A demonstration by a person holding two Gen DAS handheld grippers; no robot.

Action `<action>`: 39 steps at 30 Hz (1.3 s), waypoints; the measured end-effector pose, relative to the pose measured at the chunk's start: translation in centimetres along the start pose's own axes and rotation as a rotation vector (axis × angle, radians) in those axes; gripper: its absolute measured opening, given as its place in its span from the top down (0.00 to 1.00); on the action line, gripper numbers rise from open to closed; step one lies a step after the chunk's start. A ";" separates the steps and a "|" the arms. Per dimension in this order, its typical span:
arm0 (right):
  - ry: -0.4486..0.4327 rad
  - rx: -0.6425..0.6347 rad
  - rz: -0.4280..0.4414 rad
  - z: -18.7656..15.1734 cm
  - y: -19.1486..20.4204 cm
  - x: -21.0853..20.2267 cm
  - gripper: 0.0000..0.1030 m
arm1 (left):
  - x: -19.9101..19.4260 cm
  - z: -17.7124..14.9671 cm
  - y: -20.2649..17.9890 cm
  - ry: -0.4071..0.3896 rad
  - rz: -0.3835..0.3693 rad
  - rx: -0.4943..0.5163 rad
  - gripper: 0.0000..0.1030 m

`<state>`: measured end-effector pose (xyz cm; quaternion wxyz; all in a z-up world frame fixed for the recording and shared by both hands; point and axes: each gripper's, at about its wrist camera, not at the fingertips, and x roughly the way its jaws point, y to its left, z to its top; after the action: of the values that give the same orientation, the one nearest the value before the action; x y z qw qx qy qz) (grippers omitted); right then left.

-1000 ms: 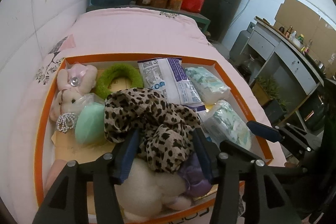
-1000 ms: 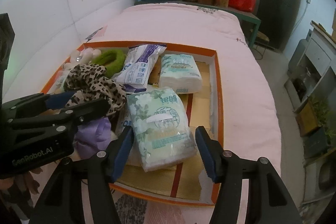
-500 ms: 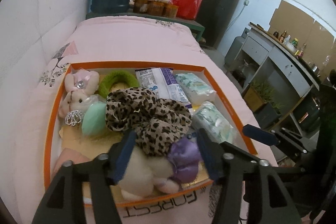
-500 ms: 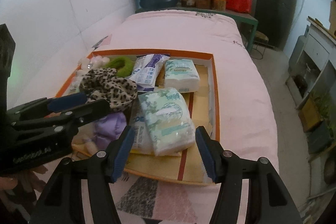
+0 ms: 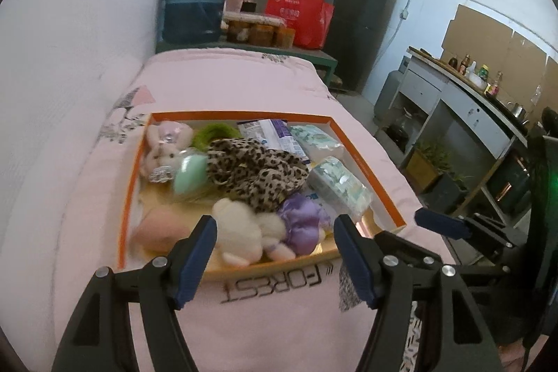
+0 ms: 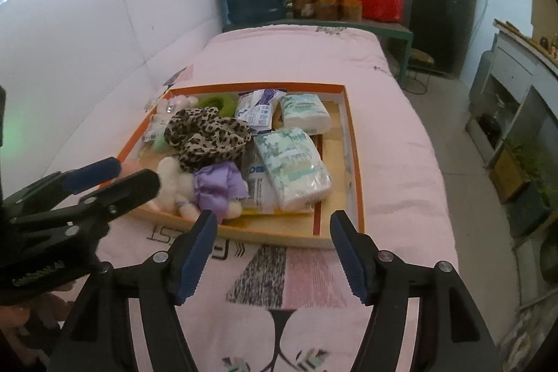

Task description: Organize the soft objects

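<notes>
— Where are our soft things?

— In the orange box [image 5: 129, 183] on the pink bed [image 5: 223, 75]. The spotty scarf [image 5: 256, 168] lies on top in the middle, with the white teddy [image 5: 240, 230] at the near edge.

— Are we holding any?

— No. Our left gripper [image 5: 273, 253] has just been opening. It is spread wide with nothing in it, and the teddy sits just past its tips. Our right gripper [image 6: 273, 248] has been opening too. It is empty, with the tissue pack [image 6: 293, 164] farther off in the box.
</notes>
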<state>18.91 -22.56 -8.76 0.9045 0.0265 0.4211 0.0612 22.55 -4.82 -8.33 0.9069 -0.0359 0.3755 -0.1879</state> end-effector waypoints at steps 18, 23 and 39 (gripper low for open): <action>-0.134 0.013 -0.066 -3.8 3.0 -8.4 0.30 | -8.9 -3.9 -1.0 -0.091 0.091 0.016 0.33; -0.172 0.018 -0.074 -4.7 3.7 -10.5 0.28 | -11.7 -4.6 -1.5 -0.149 0.209 0.010 0.33; -0.269 0.048 -0.089 -6.4 6.2 -16.7 0.27 | -17.4 -6.1 -2.8 -0.210 0.363 0.016 0.33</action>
<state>2.83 -18.69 0.39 0.9537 0.0377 0.2983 0.0070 6.16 -0.59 -0.53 0.9603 0.0203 0.2776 -0.0195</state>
